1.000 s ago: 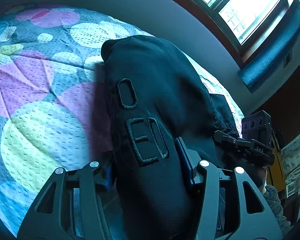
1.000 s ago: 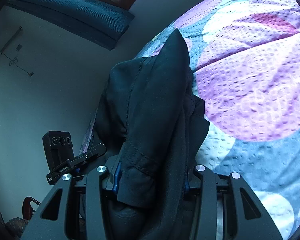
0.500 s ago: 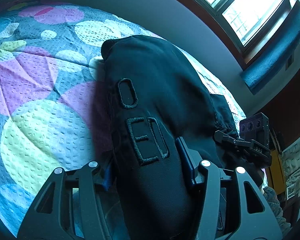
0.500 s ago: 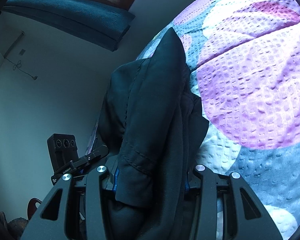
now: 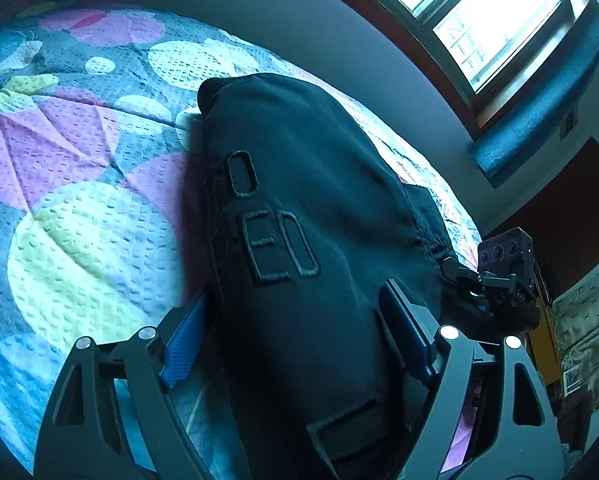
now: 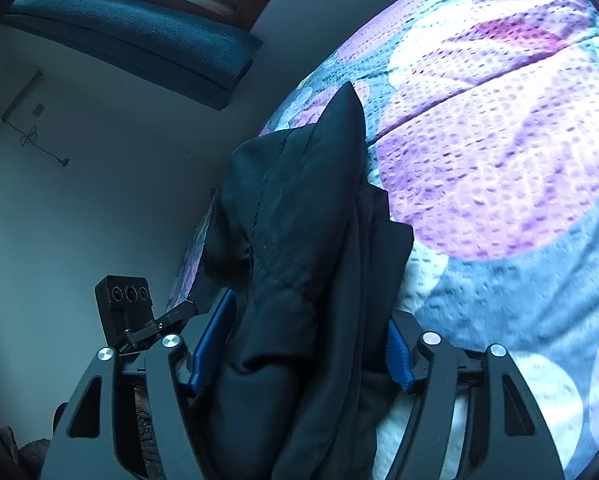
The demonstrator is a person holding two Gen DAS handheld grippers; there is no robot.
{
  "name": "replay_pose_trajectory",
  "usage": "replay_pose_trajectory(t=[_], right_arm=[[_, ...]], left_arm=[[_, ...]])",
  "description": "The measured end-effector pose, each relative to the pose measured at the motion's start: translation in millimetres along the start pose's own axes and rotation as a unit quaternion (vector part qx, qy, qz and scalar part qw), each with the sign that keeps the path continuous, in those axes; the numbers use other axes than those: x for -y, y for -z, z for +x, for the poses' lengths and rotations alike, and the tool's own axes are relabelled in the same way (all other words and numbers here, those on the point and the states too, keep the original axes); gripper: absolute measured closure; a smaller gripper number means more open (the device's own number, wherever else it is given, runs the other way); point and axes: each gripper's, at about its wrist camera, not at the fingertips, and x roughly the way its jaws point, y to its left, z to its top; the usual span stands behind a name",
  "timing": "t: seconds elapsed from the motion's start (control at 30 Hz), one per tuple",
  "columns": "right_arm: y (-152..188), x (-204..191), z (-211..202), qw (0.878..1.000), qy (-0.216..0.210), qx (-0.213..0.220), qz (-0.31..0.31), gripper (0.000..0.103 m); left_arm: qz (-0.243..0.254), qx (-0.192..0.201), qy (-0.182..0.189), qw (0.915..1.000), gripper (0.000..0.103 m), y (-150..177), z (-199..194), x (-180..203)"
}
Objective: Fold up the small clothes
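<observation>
Dark garment [image 5: 299,208], folded bundle, lies on patterned bedspread [image 5: 83,240]. Left tool [image 5: 295,332] and right tool [image 6: 299,344] just opened; jaws spread, cloth between but unpinched. Step: release after fold. Next, likely: draw both tools back without dragging cloth.

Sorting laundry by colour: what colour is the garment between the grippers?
Black, with tone-on-tone embroidered letters; the garment shows best in the left wrist view.
</observation>
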Motion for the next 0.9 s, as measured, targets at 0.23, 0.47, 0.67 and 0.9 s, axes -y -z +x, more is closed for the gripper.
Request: replay_pose_trajectory(t=[0.23, 0.47, 0.67, 0.9], right_arm=[[34, -2, -32, 1.0, 0.021, 0.007, 0.01, 0.026], [58, -9, -37, 1.0, 0.01, -0.004, 0.013, 0.024], [64, -8, -26, 0.999, 0.02, -0.018, 0.021, 0.067], [68, 4, -19, 1.0, -0.001, -0.009, 0.026, 0.069]], left_arm=[[0.007, -0.023, 0.002, 0.9997, 0.013, 33, -9, 5], [0.008, -0.026, 0.0, 0.9996, 0.025, 37, -11, 4], [0.022, -0.018, -0.026, 0.9992, 0.033, 40, -17, 15], [0.028, -0.019, -0.034, 0.9989, 0.032, 43, -14, 16]])
